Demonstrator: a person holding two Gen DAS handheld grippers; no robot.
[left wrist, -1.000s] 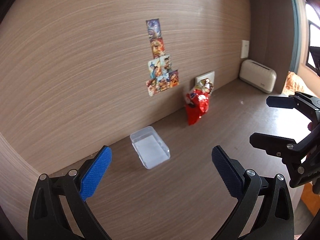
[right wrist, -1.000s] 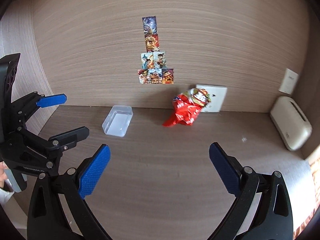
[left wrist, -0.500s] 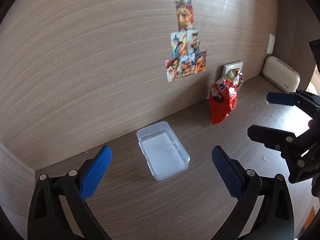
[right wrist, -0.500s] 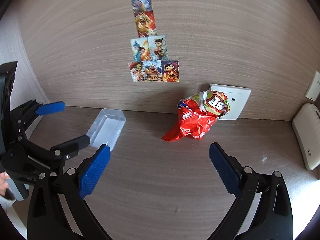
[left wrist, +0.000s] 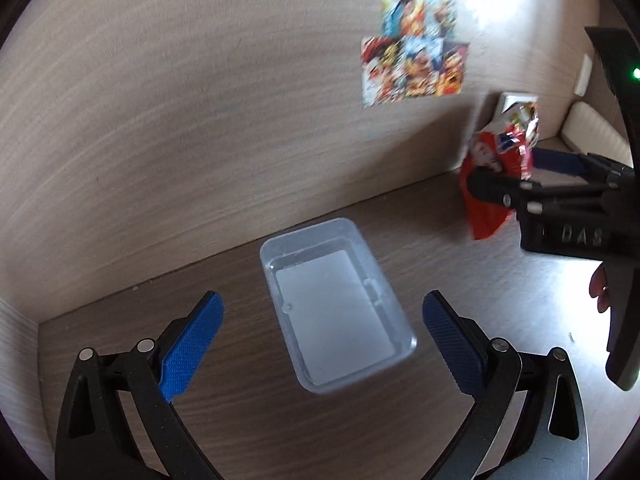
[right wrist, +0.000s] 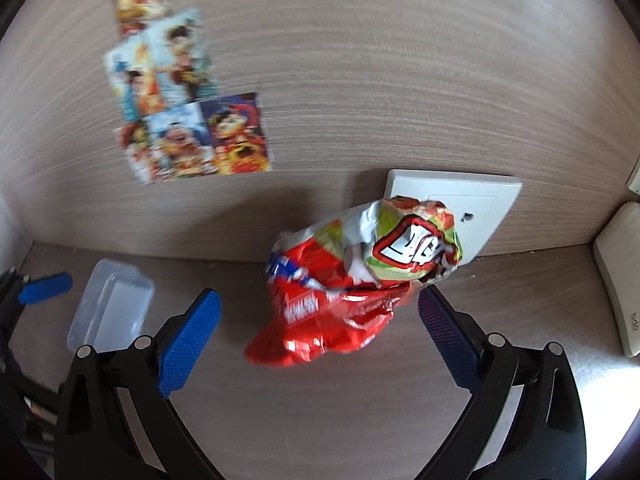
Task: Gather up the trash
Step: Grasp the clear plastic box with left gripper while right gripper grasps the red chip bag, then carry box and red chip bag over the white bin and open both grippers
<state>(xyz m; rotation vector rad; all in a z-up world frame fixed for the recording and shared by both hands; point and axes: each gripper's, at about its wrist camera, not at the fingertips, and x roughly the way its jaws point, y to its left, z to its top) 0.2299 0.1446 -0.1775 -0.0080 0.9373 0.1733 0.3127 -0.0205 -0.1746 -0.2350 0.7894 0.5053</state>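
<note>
Now both grippers stand much nearer their targets than a second ago, when the whole counter [right wrist: 320,420] lay spread before them. Right gripper [right wrist: 318,316]: jaws wide, empty, its blue pads flanking the crumpled red snack bag [right wrist: 340,292] without touching it. In the earlier right wrist views the bag was small and far off; it now fills the middle of the view. The bag lies at the back edge of the counter, its upper end leaning on the white wall plate [right wrist: 472,200]. Left gripper [left wrist: 322,344]: jaws likewise wide and empty, poised over the clear plastic container [left wrist: 336,304], which sits open and apparently empty near the back edge of the counter, left of the bag and well apart from it. This container has grown in the left wrist view over the same interval.

Cartoon stickers [right wrist: 180,120] on the wood wall are blurred, consistent with motion. A beige appliance [right wrist: 620,280] rests toward the right end of the counter.

Judgement: the approach is nearly finished and nothing is collected yet. The likely next step is closing the right jaws on the bag while the left steadies or lifts the container. Crinkled foil yields and may slip; a grip across the bunched middle seems safer than one on a loose corner.
</note>
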